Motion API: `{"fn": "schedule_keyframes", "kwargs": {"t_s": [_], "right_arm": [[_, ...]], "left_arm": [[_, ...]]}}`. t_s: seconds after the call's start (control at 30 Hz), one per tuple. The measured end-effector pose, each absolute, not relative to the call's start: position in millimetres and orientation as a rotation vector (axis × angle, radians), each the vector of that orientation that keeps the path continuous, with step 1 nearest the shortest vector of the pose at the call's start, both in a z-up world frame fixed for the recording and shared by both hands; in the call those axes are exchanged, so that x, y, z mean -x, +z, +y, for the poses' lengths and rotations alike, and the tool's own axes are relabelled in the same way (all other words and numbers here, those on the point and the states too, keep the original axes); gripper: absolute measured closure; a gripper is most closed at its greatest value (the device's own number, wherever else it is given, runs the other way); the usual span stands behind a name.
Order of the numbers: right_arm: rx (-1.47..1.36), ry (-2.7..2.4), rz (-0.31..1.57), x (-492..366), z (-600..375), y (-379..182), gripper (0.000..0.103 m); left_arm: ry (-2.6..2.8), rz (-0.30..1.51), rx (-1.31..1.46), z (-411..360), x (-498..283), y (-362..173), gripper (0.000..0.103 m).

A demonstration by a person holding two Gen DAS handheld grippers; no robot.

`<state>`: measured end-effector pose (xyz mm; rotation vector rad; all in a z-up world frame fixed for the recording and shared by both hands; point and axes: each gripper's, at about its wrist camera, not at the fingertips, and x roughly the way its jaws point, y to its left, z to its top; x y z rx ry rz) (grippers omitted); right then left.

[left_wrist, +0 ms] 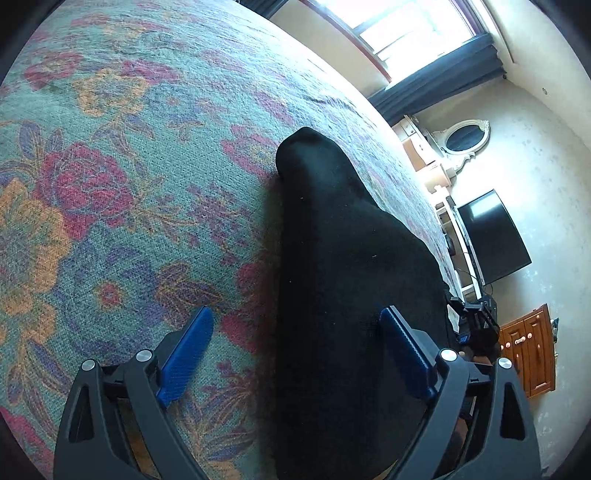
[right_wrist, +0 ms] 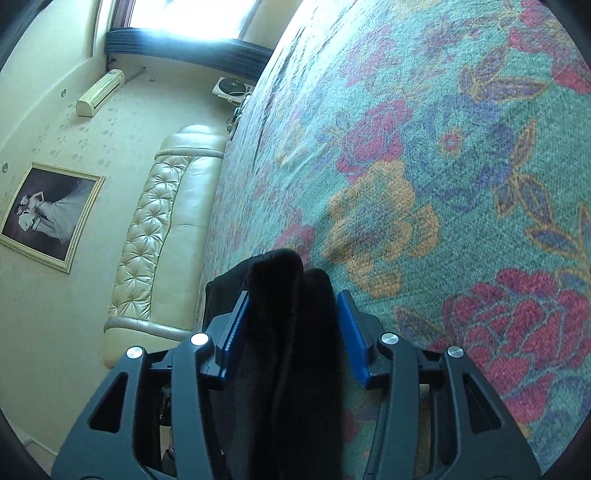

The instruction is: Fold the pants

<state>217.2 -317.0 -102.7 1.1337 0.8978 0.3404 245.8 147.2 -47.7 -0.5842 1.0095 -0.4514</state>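
Observation:
The black pants [left_wrist: 332, 258] lie as a long folded strip on the floral bed cover [left_wrist: 122, 177]. My left gripper [left_wrist: 295, 314] is open wide low over them. Its right blue pad [left_wrist: 404, 350] is over the cloth and its left pad [left_wrist: 186, 358] is over the bare cover. In the right wrist view a bunched fold of the pants [right_wrist: 288, 314] stands up between the blue pads of my right gripper [right_wrist: 293, 295]. That gripper is open. The left pad [right_wrist: 234, 332] lies against the cloth and the right pad [right_wrist: 352, 332] stands just off it.
The bed cover [right_wrist: 443, 166] fills most of both views. A cream tufted headboard [right_wrist: 159, 229] and a framed picture [right_wrist: 48, 214] are on the left. Past the bed's far edge are a dark screen [left_wrist: 491, 236], a wooden cabinet [left_wrist: 528, 350] and a curtained window [left_wrist: 417, 33].

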Motion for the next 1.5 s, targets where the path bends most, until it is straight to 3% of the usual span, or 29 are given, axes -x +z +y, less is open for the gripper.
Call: {"fn": "schedule_keyframes", "kwargs": {"t_s": [0.13,0.33,0.77,0.97,1.27,1.5], "right_arm": [[-1.13,0.33,0.897,-189.0,-313.9,-100.3,0.051],[-1.04,0.314,0.909,-139.7,-295.4,-87.8,0.043],[-0.838,0.184,0.855,-54.6,-259.0,-66.3,0.04],[-0.669,0.082,0.862,-42.7,-222.2,-54.9,0.021],[-0.343,-0.073,0.892,-29.3,-172.5,-45.7,0.02],[-0.272,-0.093,0.891,-26.2,-159.2,-45.0,0.016]], "left_arm": [[-0.473,1.005,0.527,138.1,-247.7,-47.5,0.006],[-0.484,0.968,0.415,128.6,-239.2,-45.8,0.006],[-0.309,0.917,0.35,122.8,-186.6,-41.3,0.005],[-0.209,0.885,0.346,119.0,-146.6,-36.0,0.006],[-0.215,0.832,0.123,72.9,-104.9,-23.3,0.005],[-0.215,0.76,0.001,47.8,-86.9,-11.2,0.005]]}}
